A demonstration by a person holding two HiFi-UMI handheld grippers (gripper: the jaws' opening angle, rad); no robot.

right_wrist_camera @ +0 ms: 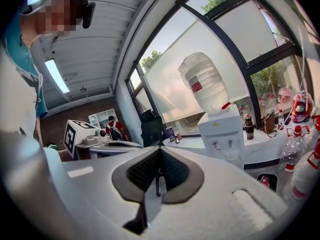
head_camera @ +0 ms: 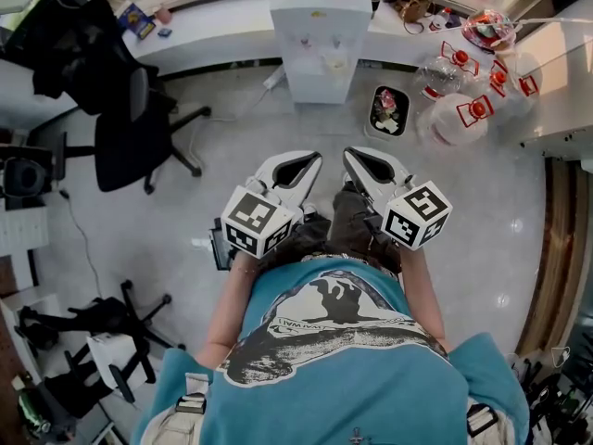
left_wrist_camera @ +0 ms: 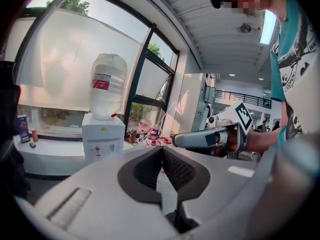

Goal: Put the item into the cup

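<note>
A person stands on a pale floor (head_camera: 232, 156) holding both tools level at waist height, side by side and pointing at a white water cooler (head_camera: 320, 35) against the counter (head_camera: 222, 21). The left gripper (head_camera: 313, 158) has its jaws closed, dark pads meeting at the tips with nothing between them; the right gripper (head_camera: 350, 154) is closed and empty in the same way. A big upturned bottle (left_wrist_camera: 107, 86) tops the cooler. A black office chair (head_camera: 130, 128) stands off to the left, and a small bin (head_camera: 389, 111) sits on the floor just right of the cooler. Small things crowd the counter, too small to tell which is the cup or the item
</note>
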